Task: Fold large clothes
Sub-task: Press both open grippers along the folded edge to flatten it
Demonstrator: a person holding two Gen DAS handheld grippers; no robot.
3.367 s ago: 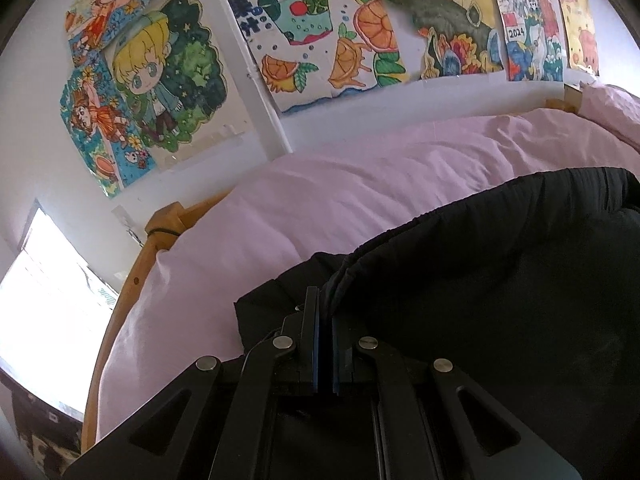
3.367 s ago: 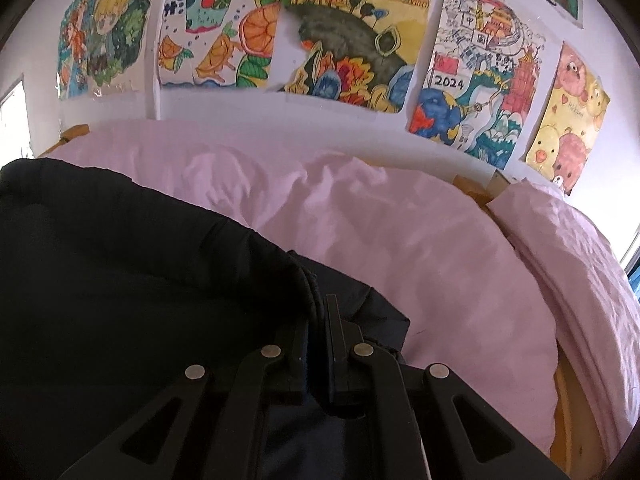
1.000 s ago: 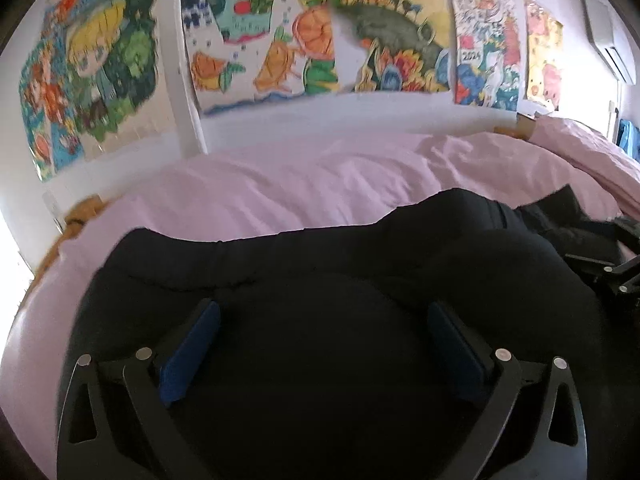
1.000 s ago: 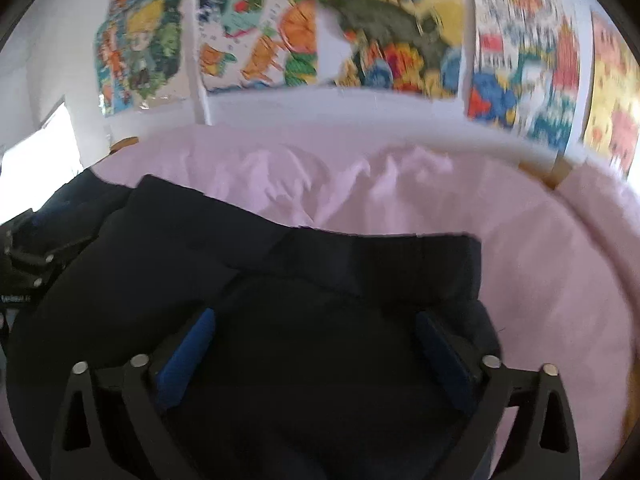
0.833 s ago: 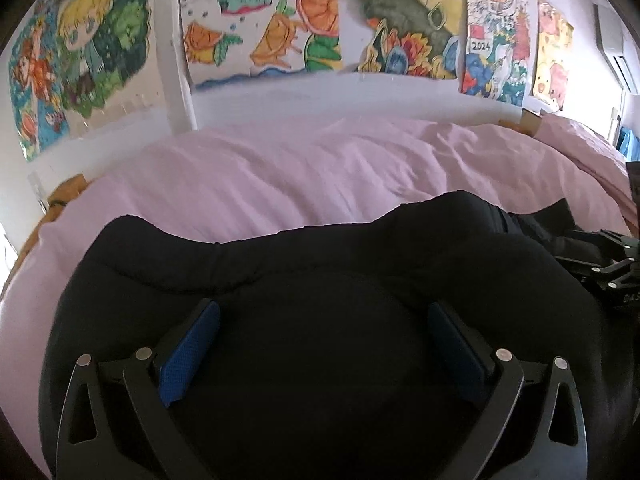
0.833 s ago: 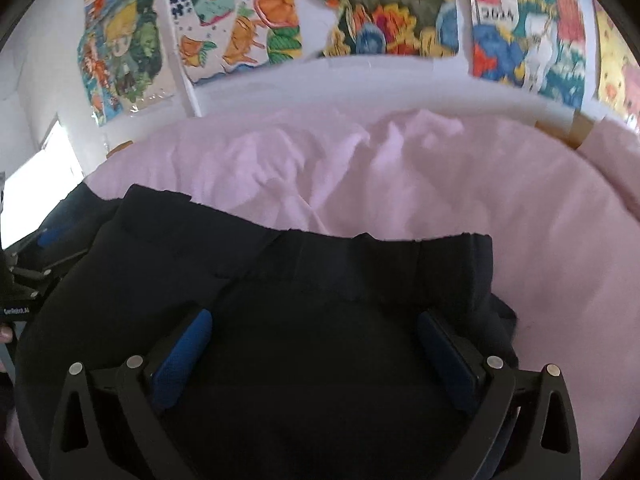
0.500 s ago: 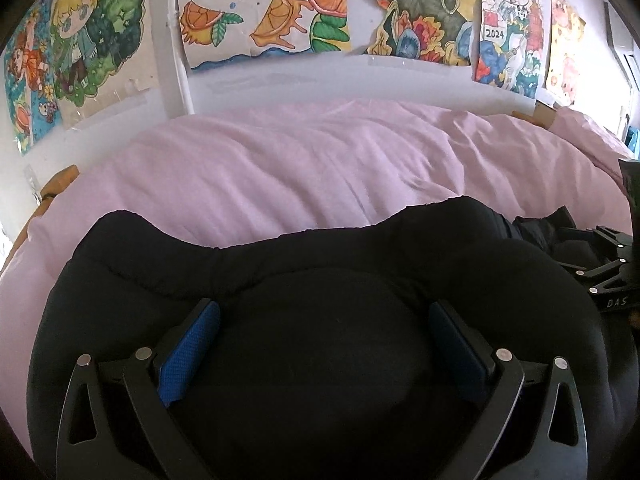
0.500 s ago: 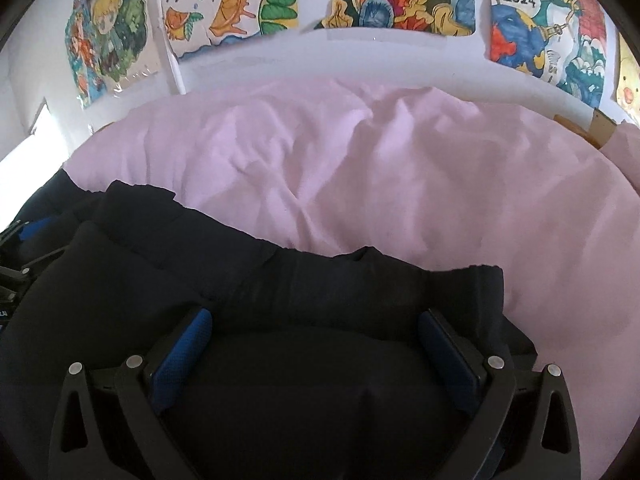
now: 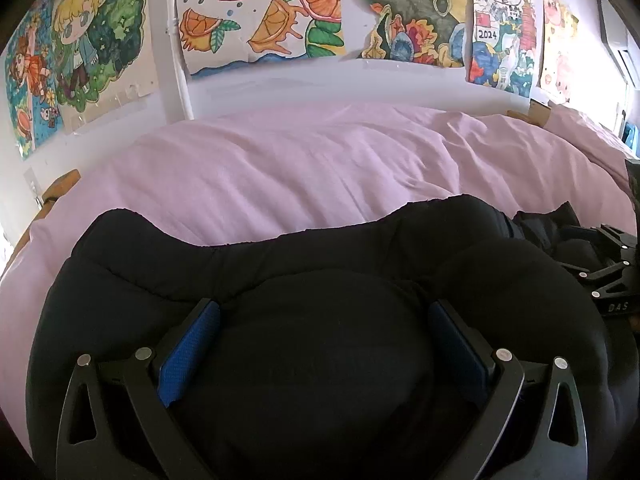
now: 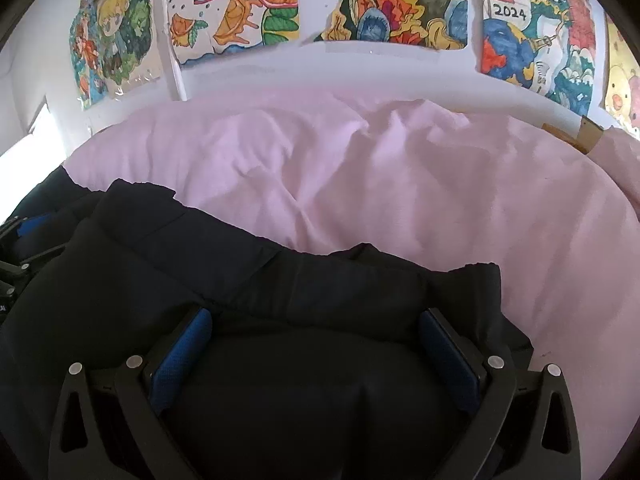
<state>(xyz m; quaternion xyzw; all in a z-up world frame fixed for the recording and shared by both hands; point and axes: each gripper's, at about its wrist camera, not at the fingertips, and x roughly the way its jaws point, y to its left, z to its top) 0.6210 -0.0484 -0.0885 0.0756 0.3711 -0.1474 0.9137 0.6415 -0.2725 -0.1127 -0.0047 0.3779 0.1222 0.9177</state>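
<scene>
A large black padded garment (image 9: 320,264) lies folded in a thick bundle on the pink bedcover (image 9: 312,168). My left gripper (image 9: 324,320) is open, its blue-padded fingers spread wide over the garment's left part and pressing into the cloth. My right gripper (image 10: 316,328) is open too, straddling the garment (image 10: 280,280) near its right end. The right gripper's black frame (image 9: 608,276) shows at the right edge of the left wrist view. The left gripper's frame (image 10: 16,256) shows at the left edge of the right wrist view.
The pink bedcover (image 10: 380,184) stretches beyond the garment to a white wall hung with colourful drawings (image 9: 260,16). A wooden bed frame corner (image 9: 60,184) shows at the left. A pink pillow (image 9: 580,124) lies at the far right.
Both grippers went from shut on the garment's edge to open. Since then they have tilted down closer to the garment, which now lies folded on the bed.
</scene>
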